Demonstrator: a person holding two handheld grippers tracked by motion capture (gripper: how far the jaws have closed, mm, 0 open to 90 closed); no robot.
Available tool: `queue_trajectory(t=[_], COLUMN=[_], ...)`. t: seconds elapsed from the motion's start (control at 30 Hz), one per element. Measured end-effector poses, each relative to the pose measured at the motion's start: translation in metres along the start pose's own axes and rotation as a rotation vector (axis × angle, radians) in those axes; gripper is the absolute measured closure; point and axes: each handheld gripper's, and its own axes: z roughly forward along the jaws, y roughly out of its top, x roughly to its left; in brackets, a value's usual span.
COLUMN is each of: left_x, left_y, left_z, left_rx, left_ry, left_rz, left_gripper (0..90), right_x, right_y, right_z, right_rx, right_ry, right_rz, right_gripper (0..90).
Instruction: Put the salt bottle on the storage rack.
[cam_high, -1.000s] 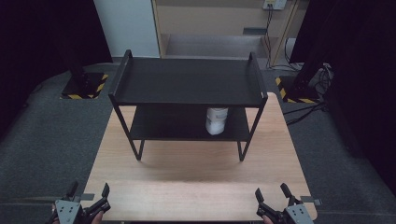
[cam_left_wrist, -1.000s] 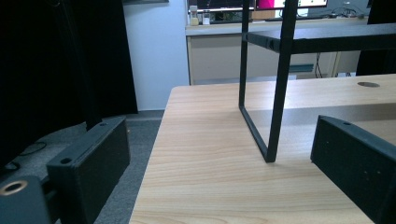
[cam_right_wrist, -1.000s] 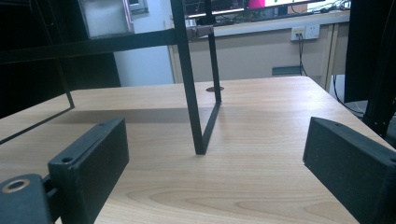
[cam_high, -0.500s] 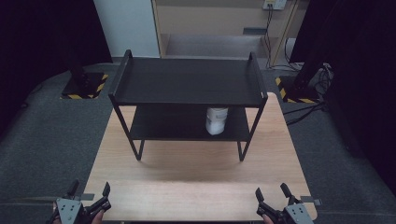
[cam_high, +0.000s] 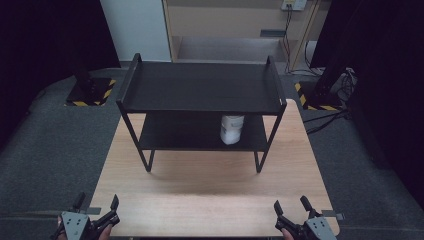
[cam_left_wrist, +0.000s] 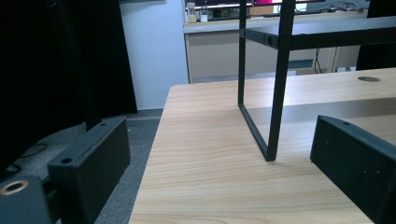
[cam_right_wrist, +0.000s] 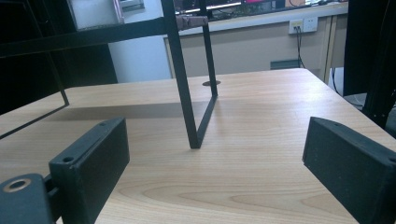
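Observation:
A black two-tier metal shelf (cam_high: 200, 87) stands on the far half of the wooden table (cam_high: 210, 195). On its lower tier, right of centre, sits a white container (cam_high: 232, 129). My left gripper (cam_high: 96, 205) hovers at the table's near left corner, open, with nothing between its jaws. At the near right corner my right gripper (cam_high: 291, 206) is open too, and holds nothing. The left gripper view looks along the table at the shelf's left front leg (cam_left_wrist: 275, 93). The shelf's right front leg (cam_right_wrist: 184, 88) rises ahead in the right gripper view.
Grey carpet (cam_high: 50, 145) surrounds the table. Two black stands with yellow-striped bases (cam_high: 87, 92) (cam_high: 320, 95) flank the far side, with cables (cam_high: 332, 120) on the floor at right. A wooden cabinet (cam_high: 225, 25) stands behind.
Both grippers have shifted very slightly at the table's near edge; the shelf and the white container have not moved.

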Motion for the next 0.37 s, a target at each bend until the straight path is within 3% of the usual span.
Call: queue_trajectory(t=[0.37], left_x=[0.0008], left_y=[0.0006], left_z=[-0.0067], left_rx=[-0.013], left_ry=[-0.009], left_rz=[0.0], left_gripper=[3.9], right_x=[-0.0002], right_y=[-0.0011], right_z=[-0.0081], right_rx=[-0.02], right_ry=[0.01], right_rz=[0.021], right_gripper=[6.1])
